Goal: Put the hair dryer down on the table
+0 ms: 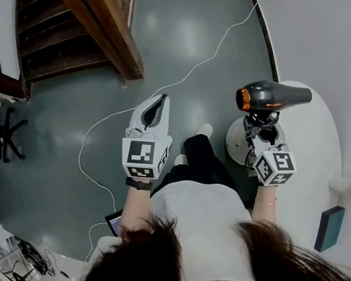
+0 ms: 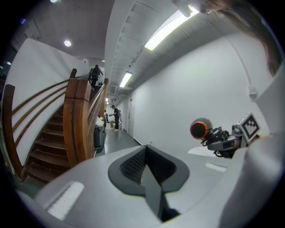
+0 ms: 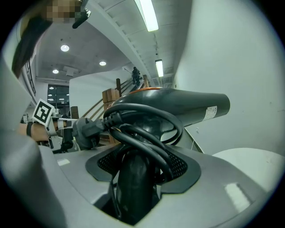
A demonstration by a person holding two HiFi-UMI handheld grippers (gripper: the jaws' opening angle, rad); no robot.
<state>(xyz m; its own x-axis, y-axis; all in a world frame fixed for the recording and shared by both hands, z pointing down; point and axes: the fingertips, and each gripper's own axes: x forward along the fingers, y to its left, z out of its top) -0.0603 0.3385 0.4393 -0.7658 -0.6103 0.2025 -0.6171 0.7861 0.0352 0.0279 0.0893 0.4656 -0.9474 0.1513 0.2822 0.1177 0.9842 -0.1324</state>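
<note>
one glossy dark cylindrical hair dryer (image 1: 274,95) clamped in right gripper (image 3: 133,178) jaws; left gripper (image 2: 147,165) jaws together

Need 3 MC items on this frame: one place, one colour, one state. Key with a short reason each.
1. Where is the dryer?
A. Lying on the table
B. Held in the right gripper, off the table
C. On the floor

2. What colour is the ring at the dryer's end?
A. Blue
B. Orange
C. Green

3. How do the left gripper's jaws stand?
A. Together, nothing between them
B. Wide apart
C. Closed on the cord

Key:
1 B: the right gripper clamps the handle of the dryer, which is raised clear of the white table.
2 B: the ring shows orange in the head view.
3 A: in its own view the left gripper has its jaws closed, with nothing in them.
</note>
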